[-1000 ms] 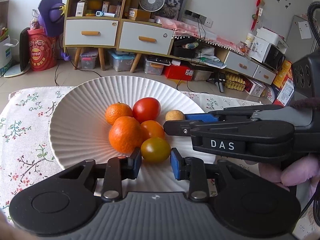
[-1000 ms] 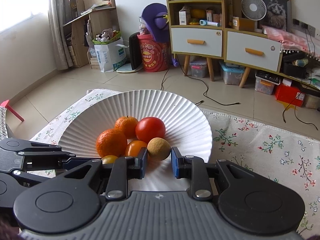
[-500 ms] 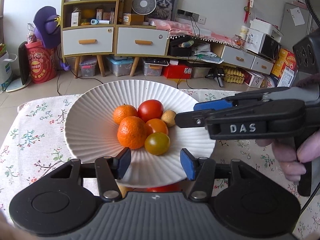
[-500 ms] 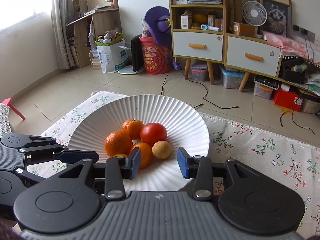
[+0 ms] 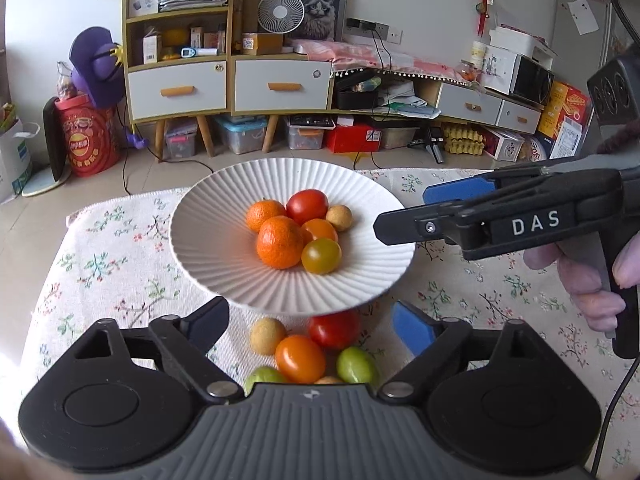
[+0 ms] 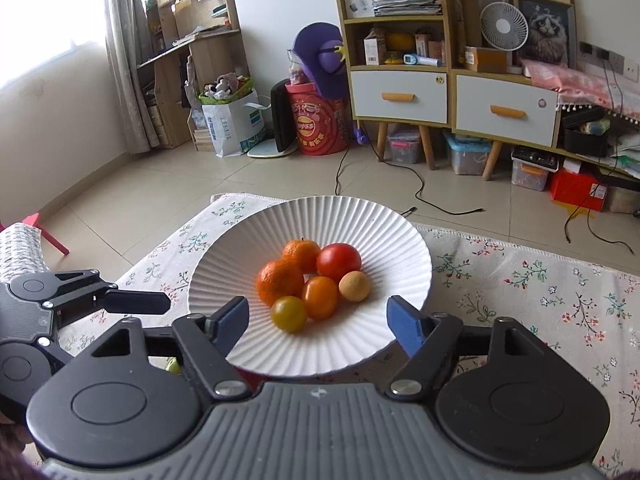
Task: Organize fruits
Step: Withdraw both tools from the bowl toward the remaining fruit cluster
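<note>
A white ribbed plate (image 5: 224, 264) (image 6: 400, 240) on the floral cloth holds two tangerines (image 5: 279, 242), a red tomato (image 5: 307, 207), an orange tomato (image 5: 320, 230), a yellow-green tomato (image 5: 321, 255) (image 6: 289, 313) and a small tan fruit (image 5: 339, 218) (image 6: 354, 286). Loose fruit lies on the cloth in front of the plate: a tan fruit (image 5: 267, 336), an orange tomato (image 5: 300, 359), a red tomato (image 5: 334, 328) and green ones (image 5: 356, 365). My left gripper (image 5: 310, 326) is open and empty above the loose fruit. My right gripper (image 6: 318, 324) is open and empty at the plate's near rim.
The right gripper's body (image 5: 520, 220) reaches in from the right beside the plate. The left gripper (image 6: 80, 300) sits left of the plate. The floral cloth (image 5: 100, 260) ends at the far edge, with floor and cabinets (image 5: 228, 84) beyond.
Both grippers have opened wide and pulled back from the plate. The left let go of the yellow-green tomato and the right the tan fruit. Loose fruit has come into view.
</note>
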`<state>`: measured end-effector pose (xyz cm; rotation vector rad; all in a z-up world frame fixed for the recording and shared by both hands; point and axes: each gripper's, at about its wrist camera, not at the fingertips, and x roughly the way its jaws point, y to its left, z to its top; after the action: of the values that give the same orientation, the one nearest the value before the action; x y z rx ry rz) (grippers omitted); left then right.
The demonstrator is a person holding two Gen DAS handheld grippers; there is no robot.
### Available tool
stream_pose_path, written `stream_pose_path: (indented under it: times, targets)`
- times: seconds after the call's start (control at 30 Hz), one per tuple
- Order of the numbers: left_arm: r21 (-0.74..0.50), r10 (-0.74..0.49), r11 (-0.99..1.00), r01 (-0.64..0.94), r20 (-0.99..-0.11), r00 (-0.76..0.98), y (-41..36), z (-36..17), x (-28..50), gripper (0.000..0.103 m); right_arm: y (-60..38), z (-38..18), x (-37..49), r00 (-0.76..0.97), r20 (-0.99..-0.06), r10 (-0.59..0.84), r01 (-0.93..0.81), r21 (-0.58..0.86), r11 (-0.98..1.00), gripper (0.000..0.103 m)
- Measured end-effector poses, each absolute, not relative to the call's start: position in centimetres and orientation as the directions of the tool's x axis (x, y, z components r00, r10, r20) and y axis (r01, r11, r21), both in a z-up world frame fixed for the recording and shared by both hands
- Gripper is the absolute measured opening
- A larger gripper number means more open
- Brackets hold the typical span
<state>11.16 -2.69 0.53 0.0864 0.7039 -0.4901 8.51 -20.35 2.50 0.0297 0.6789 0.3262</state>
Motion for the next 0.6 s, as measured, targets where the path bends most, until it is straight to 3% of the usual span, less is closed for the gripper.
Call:
stream_pose_path:
  times: [0.23,0.6]
  targets:
    - [-0.061,-0.398,0.871,0.487,-0.669,0.628,-2.0,0.0,9.4,0.099,-20.2,2.8,7.3,0.721,-0.639,0.269,-0.25,0.122,0.961,0.087]
    - [-0.038,-0.381,0.863,0.504,-0.704,0.6,-1.5,-0.7,6.9,0.099,-19.7,2.8,4.8,0.698,-0.656,0.287,-0.277,0.123,0.953,0.091]
